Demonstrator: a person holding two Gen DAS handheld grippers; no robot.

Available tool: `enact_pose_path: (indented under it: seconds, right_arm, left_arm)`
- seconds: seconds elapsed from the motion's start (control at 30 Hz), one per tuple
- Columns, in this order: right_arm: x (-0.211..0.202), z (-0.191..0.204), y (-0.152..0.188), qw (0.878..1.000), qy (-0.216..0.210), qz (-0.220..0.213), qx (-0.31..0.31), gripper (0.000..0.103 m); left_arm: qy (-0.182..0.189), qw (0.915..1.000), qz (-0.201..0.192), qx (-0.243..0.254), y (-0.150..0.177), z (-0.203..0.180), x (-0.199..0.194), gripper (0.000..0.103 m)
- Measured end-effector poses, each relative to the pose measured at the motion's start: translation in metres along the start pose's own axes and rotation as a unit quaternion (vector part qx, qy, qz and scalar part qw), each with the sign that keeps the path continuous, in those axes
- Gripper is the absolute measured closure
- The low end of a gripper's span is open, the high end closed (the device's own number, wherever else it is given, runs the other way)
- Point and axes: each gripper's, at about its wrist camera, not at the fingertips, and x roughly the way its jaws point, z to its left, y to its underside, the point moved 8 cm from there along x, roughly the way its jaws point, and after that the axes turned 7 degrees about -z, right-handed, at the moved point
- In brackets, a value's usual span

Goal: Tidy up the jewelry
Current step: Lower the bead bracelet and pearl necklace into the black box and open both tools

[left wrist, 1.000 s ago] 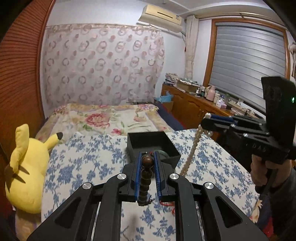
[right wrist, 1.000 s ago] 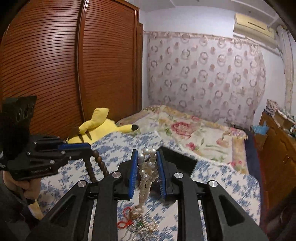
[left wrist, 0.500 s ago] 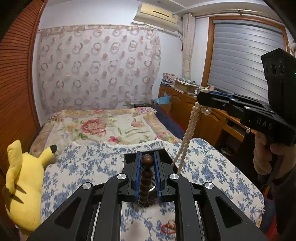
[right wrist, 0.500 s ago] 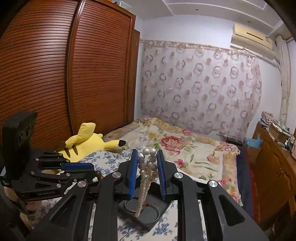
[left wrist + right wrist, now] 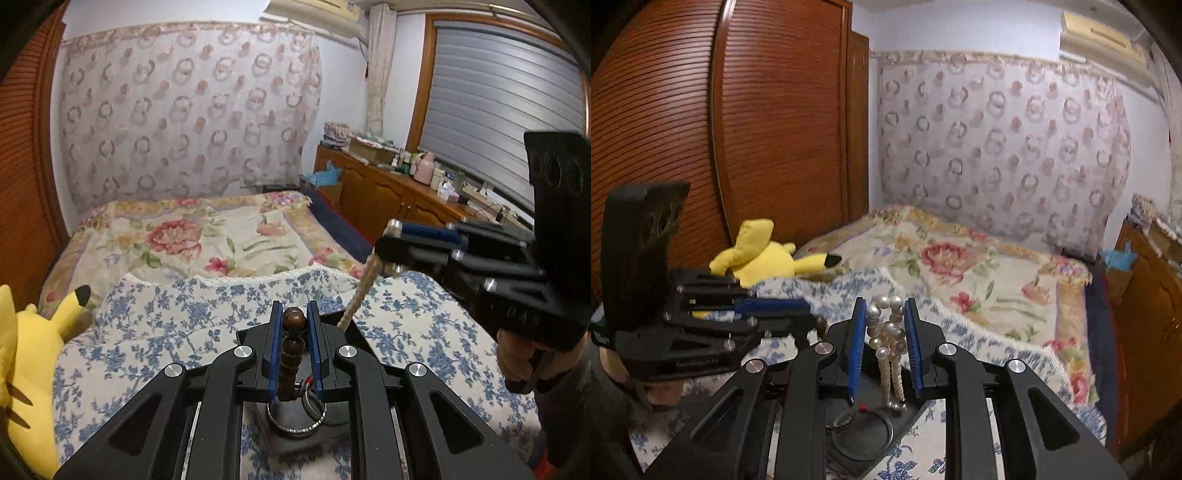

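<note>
My left gripper (image 5: 293, 321) is shut on a brown wooden bead strand (image 5: 291, 350) that hangs down into a black jewelry box (image 5: 295, 439) just below it. A metal ring (image 5: 297, 424) lies in the box. My right gripper (image 5: 885, 314) is shut on a white pearl necklace (image 5: 888, 332); its lower end hangs into the same box (image 5: 864, 443), beside a thin bangle (image 5: 864, 432). From the left wrist view the right gripper (image 5: 391, 243) holds the pearls (image 5: 360, 291) above the box's right side. The left gripper (image 5: 798, 314) shows at left in the right wrist view.
The box sits on a blue floral cloth (image 5: 166, 332) on a bed. A yellow plush toy (image 5: 26, 369) lies at the left edge. A floral quilt (image 5: 207, 240) covers the far bed. A wooden cabinet (image 5: 388, 192) stands right, a wooden wardrobe (image 5: 720, 147) left.
Both grippers have come down and forward over the black box with their strands. The pearl necklace and the wooden beads now hang into the box instead of above the cloth.
</note>
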Motion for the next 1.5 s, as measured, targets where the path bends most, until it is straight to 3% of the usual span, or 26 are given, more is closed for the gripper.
enact_pose_path:
  seconds: [0.27,0.33,0.43,0.73,1.1,1.17,1.33,1.5]
  right_arm:
    - [0.029,-0.010,0.041,0.998,-0.018,0.043,0.030,0.078]
    - [0.030,-0.012,0.044,0.998,-0.019,0.043,0.031,0.078]
    - [0.029,-0.016,0.046,0.998,-0.018,0.042,0.035,0.069]
    - [0.014,-0.016,0.059,0.998,-0.015,0.043,0.041,0.069]
    - [-0.017,-0.003,0.085,0.997,0.000,0.047,0.061,0.069]
    - [-0.024,0.001,0.092,0.997,0.004,0.048,0.064,0.069]
    - [-0.039,0.010,0.109,0.996,0.012,0.053,0.074,0.069]
    - [-0.056,0.021,0.128,0.995,0.020,0.059,0.081,0.069]
  left_arm:
    - [0.007,0.9994,0.032,-0.010,0.020,0.005,0.032,0.091]
    - [0.007,0.9993,0.035,-0.010,0.023,0.006,0.037,0.091]
    - [0.003,0.9992,0.040,-0.010,0.024,0.008,0.043,0.091]
    - [0.006,0.9988,0.046,-0.012,0.028,0.004,0.043,0.090]
    - [-0.029,0.9990,0.034,-0.007,0.043,0.006,0.005,0.041]
    - [-0.037,0.9987,0.034,-0.007,0.050,0.007,-0.003,0.022]
    - [-0.049,0.9980,0.037,-0.009,0.070,0.008,-0.025,0.014]
    - [-0.055,0.9974,0.046,-0.007,0.091,0.003,-0.046,0.013]
